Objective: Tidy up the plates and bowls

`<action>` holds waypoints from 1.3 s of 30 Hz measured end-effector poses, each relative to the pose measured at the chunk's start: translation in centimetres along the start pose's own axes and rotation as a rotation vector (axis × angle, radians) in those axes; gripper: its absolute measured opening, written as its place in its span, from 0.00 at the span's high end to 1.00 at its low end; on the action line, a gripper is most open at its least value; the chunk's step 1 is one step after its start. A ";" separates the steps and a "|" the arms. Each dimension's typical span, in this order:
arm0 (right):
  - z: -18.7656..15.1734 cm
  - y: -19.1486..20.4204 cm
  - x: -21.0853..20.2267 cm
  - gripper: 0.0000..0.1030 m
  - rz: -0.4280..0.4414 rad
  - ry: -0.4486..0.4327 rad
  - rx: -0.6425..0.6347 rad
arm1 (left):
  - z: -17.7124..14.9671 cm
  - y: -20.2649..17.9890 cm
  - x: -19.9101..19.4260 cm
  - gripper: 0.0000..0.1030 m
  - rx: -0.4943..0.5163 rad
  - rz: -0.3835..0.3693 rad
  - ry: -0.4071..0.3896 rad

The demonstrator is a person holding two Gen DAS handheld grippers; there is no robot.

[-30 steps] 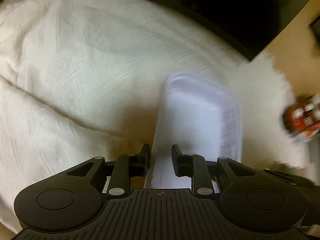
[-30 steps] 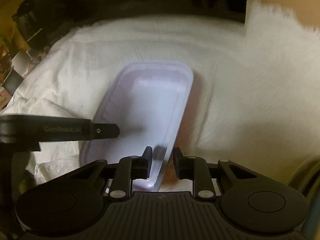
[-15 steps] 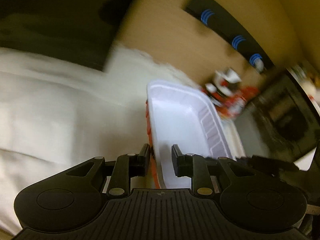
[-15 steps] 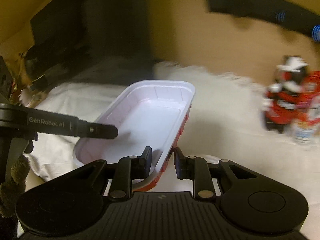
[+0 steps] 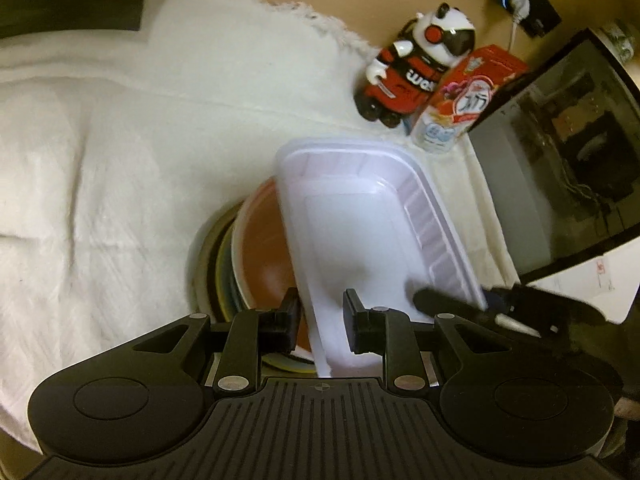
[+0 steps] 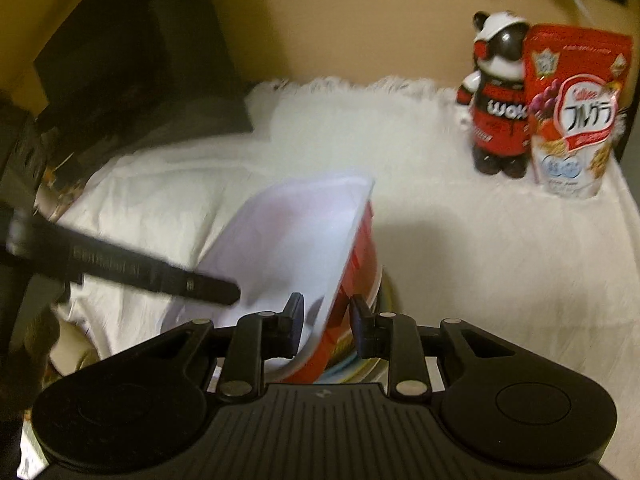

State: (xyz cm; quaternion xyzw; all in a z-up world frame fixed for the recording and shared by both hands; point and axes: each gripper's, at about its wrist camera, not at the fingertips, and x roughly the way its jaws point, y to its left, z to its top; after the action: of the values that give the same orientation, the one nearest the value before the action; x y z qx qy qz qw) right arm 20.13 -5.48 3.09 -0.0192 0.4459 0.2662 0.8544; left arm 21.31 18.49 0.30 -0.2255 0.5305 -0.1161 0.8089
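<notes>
The step in hand is the placing of the white rectangular tray (image 5: 360, 232) onto the stack of round dishes (image 5: 224, 264) standing on the white cloth (image 5: 100, 160) that covers the tabletop. Both tongs are carrying the tray: the left tongs (image 5: 320, 320) are pinching its near left rim, and the right tongs (image 6: 326, 322) are pressed hard together on the opposite rim, with the red outer wall (image 6: 356, 264) of the tray showing beside the right-hand jaw. The tray is hanging over the stack, tilted, with its far end higher in the right wrist view; whether its underside is touching the brown-red bowl (image 5: 264, 256) on top of the stack cannot be told. A toy figure (image 5: 412, 64) and a cereal pouch (image 6: 576, 112) are standing at the far edge of the cloth, well apart from the stack, and a dark appliance with an open door (image 5: 560, 152) is sitting just beside the tray on the right. The next move is probably calling for levelling the tray, centring it over the top bowl, and lowering both hands together before either grip is let go. Uneven release is risking a tray that slides off the rounded rim below.
</notes>
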 end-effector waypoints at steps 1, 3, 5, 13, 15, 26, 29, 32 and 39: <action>-0.2 0.0 0.2 0.75 0.013 0.012 -0.009 | 0.0 0.1 -0.1 0.76 -0.008 0.001 -0.006; 0.0 -0.2 0.9 0.75 0.030 0.024 -0.012 | 0.2 0.4 -0.2 0.77 -0.026 -0.005 -0.017; 0.0 -0.3 1.1 0.75 0.035 0.024 -0.014 | 0.4 0.6 -0.3 0.77 -0.040 -0.005 -0.024; 0.3 0.2 2.4 0.74 0.048 0.045 -0.054 | 1.0 1.5 0.1 0.77 -0.050 0.023 -0.037; 0.3 0.1 2.8 0.74 0.049 0.043 -0.060 | 1.1 1.7 0.6 0.78 -0.049 0.033 -0.028; 0.4 0.6 2.9 0.73 0.030 0.035 -0.096 | 1.2 1.5 0.5 0.78 0.006 0.029 -0.016; 0.9 0.2 2.4 0.73 0.048 0.027 -0.069 | 1.6 1.7 -0.3 0.78 -0.006 0.015 -0.035; 1.4 -0.1 1.8 0.69 0.067 0.010 -0.048 | 2.0 2.0 -0.8 0.78 -0.016 0.009 -0.049; 2.9 -0.5 2.1 0.63 0.035 -0.021 -0.021 | 2.6 1.8 0.0 0.78 -0.026 0.010 -0.039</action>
State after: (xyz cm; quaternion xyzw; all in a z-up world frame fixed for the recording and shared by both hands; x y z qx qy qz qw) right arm 23.48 -4.22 3.09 -0.0174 0.4346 0.2859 0.8539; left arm 23.54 20.70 0.30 -0.2355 0.5171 -0.1006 0.8167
